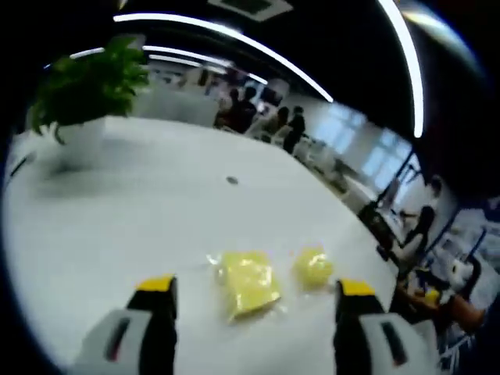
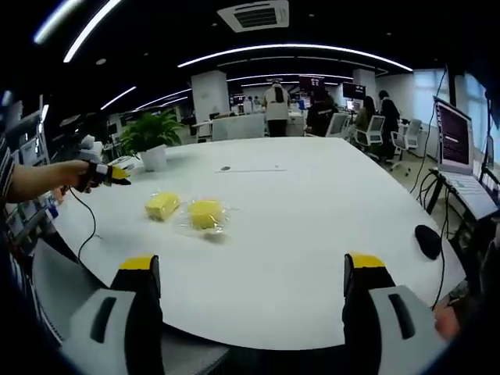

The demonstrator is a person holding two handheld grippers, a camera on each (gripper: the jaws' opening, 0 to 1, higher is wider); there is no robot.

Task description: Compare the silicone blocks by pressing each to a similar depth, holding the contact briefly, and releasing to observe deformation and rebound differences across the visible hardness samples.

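Observation:
Two yellow silicone blocks lie side by side on the white table [image 2: 312, 226]. In the left gripper view, the bigger block [image 1: 248, 283], in clear wrap, lies just beyond my jaws, with the smaller block [image 1: 312, 267] to its right. My left gripper [image 1: 256, 287] is open and hovers above the table, touching neither. In the right gripper view the bare block [image 2: 162, 205] and the wrapped block [image 2: 205, 214] sit well ahead, left of centre. My right gripper [image 2: 253, 264] is open and holds nothing. A hand holds the left gripper [image 2: 109, 174] at the far left, short of the blocks.
A potted plant [image 2: 152, 134] stands at the table's far side, also seen as the plant [image 1: 82, 90]. A black mouse [image 2: 428, 241] and a laptop [image 2: 462, 148] sit at the right edge. A cable [image 2: 84, 230] trails from the left gripper. People stand in the office behind.

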